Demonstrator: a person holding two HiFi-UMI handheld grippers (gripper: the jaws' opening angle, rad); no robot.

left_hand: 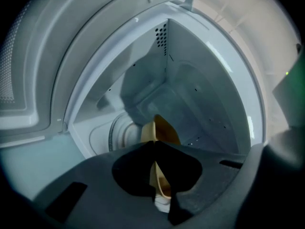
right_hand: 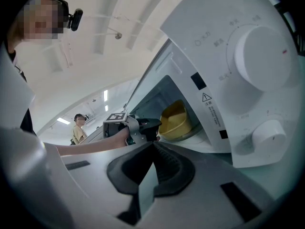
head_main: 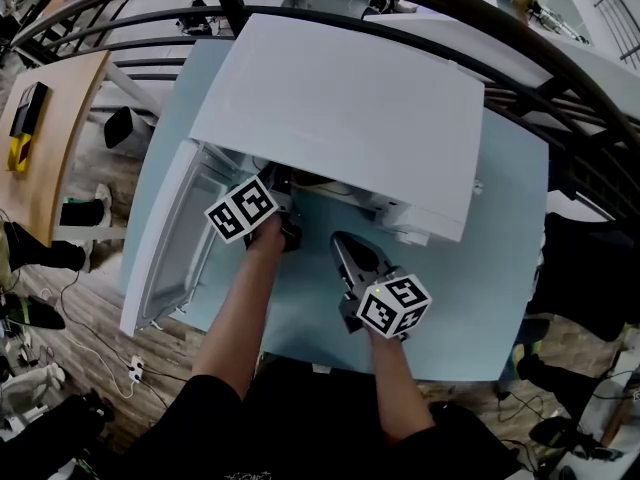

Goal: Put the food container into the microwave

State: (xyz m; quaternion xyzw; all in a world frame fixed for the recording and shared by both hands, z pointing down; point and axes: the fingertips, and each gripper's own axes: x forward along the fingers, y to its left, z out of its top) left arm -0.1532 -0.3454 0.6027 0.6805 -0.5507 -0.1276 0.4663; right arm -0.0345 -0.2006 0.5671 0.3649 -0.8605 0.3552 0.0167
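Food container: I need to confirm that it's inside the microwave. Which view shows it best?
The right gripper view: the yellow food container is inside the microwave cavity, held by the left gripper. The left gripper view shows only its edge between the jaws; the head view hides it.

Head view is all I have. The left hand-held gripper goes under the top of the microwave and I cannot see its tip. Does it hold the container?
Observer: Yes. The left gripper view shows the left hand-held gripper shut on the rim of the yellow container.
Operator: Is the container inside the microwave?
Observer: Yes. In the right gripper view it is inside the cavity of the microwave. I cannot tell whether it rests on the floor of the cavity.
Operator: And the right one, is it empty?
Observer: Yes. Its own view shows the right hand-held gripper with its jaws together and nothing between them.
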